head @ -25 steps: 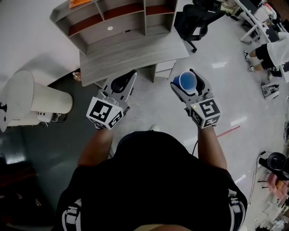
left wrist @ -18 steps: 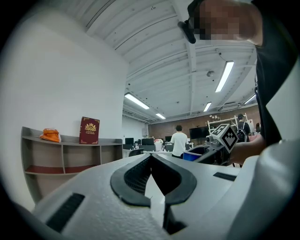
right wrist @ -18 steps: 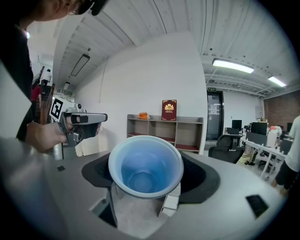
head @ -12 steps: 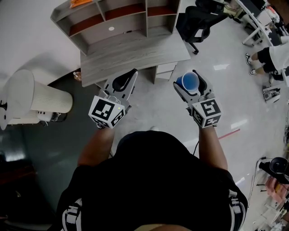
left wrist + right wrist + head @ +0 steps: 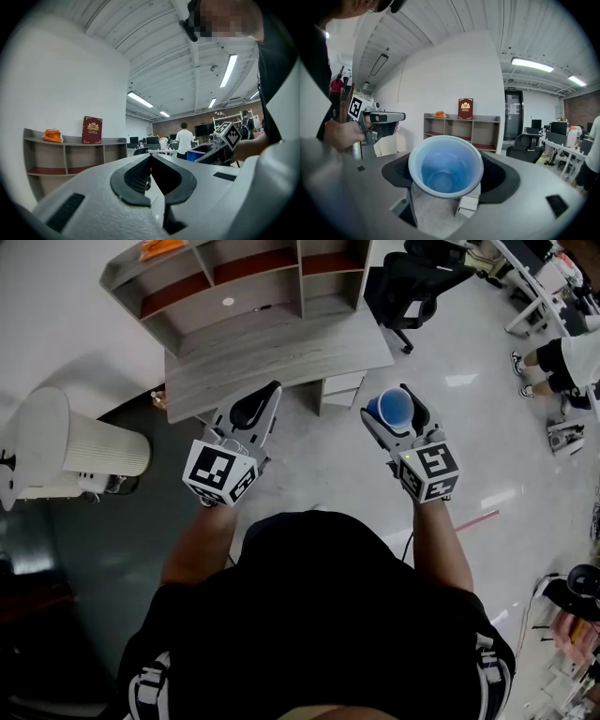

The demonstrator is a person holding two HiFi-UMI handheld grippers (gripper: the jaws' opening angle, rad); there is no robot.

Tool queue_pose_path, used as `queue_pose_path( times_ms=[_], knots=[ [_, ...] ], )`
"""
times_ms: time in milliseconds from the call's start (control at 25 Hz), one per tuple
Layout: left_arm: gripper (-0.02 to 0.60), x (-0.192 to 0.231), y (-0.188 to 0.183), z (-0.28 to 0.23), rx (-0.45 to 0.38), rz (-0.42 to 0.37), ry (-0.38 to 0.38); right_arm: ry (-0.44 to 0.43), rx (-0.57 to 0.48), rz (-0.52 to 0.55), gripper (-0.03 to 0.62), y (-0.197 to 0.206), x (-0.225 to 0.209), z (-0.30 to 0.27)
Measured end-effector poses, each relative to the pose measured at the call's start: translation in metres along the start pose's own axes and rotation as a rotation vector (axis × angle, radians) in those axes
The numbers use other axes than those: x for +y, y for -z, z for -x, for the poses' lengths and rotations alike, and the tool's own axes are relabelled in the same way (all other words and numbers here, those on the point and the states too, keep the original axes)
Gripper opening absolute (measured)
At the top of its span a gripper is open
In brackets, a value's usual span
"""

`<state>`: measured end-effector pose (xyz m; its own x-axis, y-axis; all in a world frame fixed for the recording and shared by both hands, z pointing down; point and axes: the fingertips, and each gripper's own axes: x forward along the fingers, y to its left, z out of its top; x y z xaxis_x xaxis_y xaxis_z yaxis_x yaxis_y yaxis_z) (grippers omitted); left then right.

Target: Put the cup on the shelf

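One cup is clamped in the right gripper, mouth turned back toward the person. The shelf at the desk's far edge lies ahead-left. The left gripper is closed, empty.

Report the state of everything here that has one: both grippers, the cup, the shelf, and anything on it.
left gripper: shut, nothing between its fingers
right gripper: shut on the cup
cup: blue, empty, held in the air, not yet on the shelf
shelf: open-fronted, no cup in it
book: closed, standing upright on top of the shelf
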<state>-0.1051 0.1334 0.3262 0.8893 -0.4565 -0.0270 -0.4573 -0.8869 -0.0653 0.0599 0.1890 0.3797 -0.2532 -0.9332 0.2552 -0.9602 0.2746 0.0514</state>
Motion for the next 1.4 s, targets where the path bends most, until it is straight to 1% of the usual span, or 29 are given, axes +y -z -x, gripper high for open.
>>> queue_pose_path(
  times_ms=[240, 400, 520, 720, 1200, 1400],
  knots=[
    [0.017, -0.003, 0.001, -0.012, -0.003, 0.001, -0.019, -0.008, 0.009, 0.005, 0.380, 0.003, -0.015, 0.001],
    [0.018, -0.006, 0.008, -0.018, 0.019, 0.018, -0.019, -0.006, 0.012, 0.001, 0.380, 0.004, -0.023, 0.001],
    [0.018, -0.007, 0.015, -0.018, 0.049, 0.034, -0.015, -0.012, 0.015, 0.002, 0.380, 0.005, -0.023, 0.000],
    [0.018, 0.000, 0.017, -0.016, 0.053, 0.037, -0.026, -0.021, 0.021, -0.001, 0.380, 0.006, -0.020, -0.006],
    [0.018, 0.005, 0.032, -0.037, 0.066, 0.056, 0.022, 0.024, 0.042, 0.011, 0.380, 0.013, -0.035, -0.008],
    [0.018, 0.004, 0.032, -0.044, 0.073, 0.052, 0.042, 0.045, 0.029, 0.003, 0.380, 0.011, -0.039, -0.004]
  ],
)
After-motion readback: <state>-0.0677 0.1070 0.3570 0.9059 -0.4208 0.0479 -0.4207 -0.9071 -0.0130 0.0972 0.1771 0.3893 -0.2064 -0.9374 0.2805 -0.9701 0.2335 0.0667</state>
